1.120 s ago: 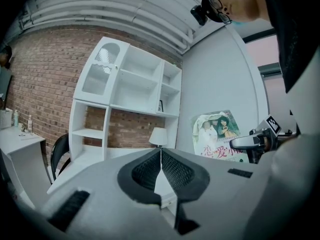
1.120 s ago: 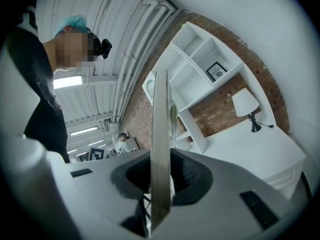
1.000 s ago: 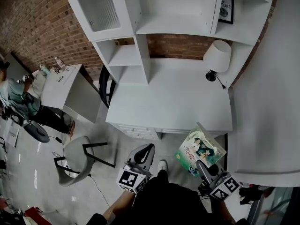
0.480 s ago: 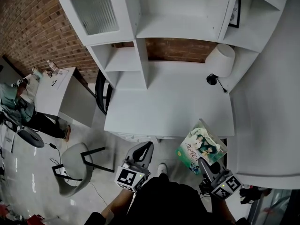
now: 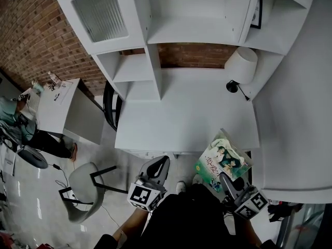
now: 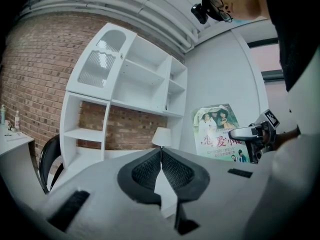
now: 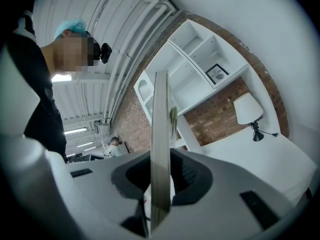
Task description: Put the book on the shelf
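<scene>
A thin book (image 5: 223,160) with a green illustrated cover is clamped in my right gripper (image 5: 225,179), held just off the desk's front right corner. In the right gripper view the book (image 7: 161,144) shows edge-on between the jaws. In the left gripper view its cover (image 6: 219,131) faces me at the right. My left gripper (image 5: 158,168) hangs below the desk's front edge, jaws shut with nothing between them (image 6: 161,166). The white shelf unit (image 5: 194,22) with open compartments stands at the back of the desk.
A white desk (image 5: 187,115) lies ahead with a white lamp (image 5: 240,69) at its back right. A framed picture (image 5: 255,12) sits in an upper right compartment. A black chair (image 5: 108,108) stands left of the desk, a grey stool (image 5: 85,183) on the floor, a person (image 5: 15,121) far left.
The view has shifted slightly toward the desk and shelf. The right gripper with the book has edged a little right and down. The left gripper has barely moved.
</scene>
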Motion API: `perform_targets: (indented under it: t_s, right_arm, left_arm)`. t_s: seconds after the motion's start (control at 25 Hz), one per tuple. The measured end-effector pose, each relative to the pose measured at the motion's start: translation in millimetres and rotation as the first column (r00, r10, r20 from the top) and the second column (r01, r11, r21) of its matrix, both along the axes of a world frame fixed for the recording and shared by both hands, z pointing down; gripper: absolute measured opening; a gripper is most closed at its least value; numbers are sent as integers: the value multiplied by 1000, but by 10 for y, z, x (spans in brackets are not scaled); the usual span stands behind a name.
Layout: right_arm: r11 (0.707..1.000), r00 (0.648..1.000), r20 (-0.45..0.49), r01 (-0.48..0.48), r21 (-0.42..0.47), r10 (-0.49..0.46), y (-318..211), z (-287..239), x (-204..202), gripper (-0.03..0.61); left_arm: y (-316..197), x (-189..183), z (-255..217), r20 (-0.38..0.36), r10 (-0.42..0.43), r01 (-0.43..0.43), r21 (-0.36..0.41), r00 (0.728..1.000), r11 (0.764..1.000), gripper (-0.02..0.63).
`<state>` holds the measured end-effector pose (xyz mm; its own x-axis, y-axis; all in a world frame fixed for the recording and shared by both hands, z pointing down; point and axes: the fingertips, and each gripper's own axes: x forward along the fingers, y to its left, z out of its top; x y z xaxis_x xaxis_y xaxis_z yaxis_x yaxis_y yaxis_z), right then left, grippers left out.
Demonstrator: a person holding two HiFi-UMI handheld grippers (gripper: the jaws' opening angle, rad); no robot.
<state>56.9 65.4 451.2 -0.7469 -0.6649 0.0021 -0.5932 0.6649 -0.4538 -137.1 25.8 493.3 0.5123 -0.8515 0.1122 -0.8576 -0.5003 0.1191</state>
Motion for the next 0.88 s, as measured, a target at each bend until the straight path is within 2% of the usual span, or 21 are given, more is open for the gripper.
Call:
perform_targets:
  t_s: [0.48,0.88]
  right_arm:
    - [1000,1000,13,-26,11,26,-390,11,90,78]
    - [1000,1000,14,-13,0,13,-828,57,218,78]
  left_arm:
    - [-296,31,-107,18,-15,14,33,1000,999,20]
    - [-702,220,-32,19,-10,10,1,1000,1000,20]
